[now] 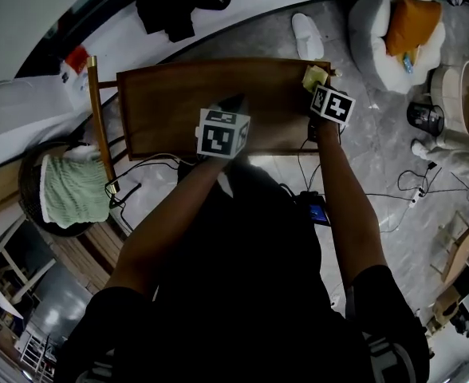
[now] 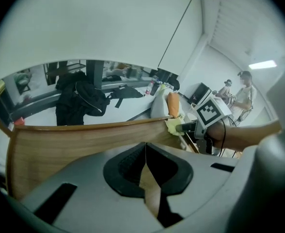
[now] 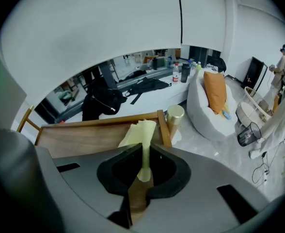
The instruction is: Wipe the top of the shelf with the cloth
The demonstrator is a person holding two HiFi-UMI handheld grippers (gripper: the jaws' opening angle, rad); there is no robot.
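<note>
The wooden shelf top [image 1: 187, 102] lies below me, a brown board with a raised rim [image 3: 89, 136] [image 2: 60, 144]. A pale yellow cloth [image 1: 314, 76] rests at its far right corner. My right gripper [image 1: 321, 91] is shut on the cloth [image 3: 141, 139], which spreads over the board ahead of the jaws. My left gripper [image 1: 233, 104] hovers over the middle of the board, jaws shut with nothing between them [image 2: 145, 171]. In the left gripper view the right gripper [image 2: 188, 126] and the cloth [image 2: 173, 125] show at the shelf's right end.
A brass-capped post [image 3: 175, 114] stands at the shelf's right corner. A white beanbag with an orange cushion [image 1: 406, 26] sits to the right, a basket with a green towel [image 1: 71, 190] to the left. Cables [image 1: 139, 170] trail on the floor. Dark clothes [image 1: 179, 6] lie beyond.
</note>
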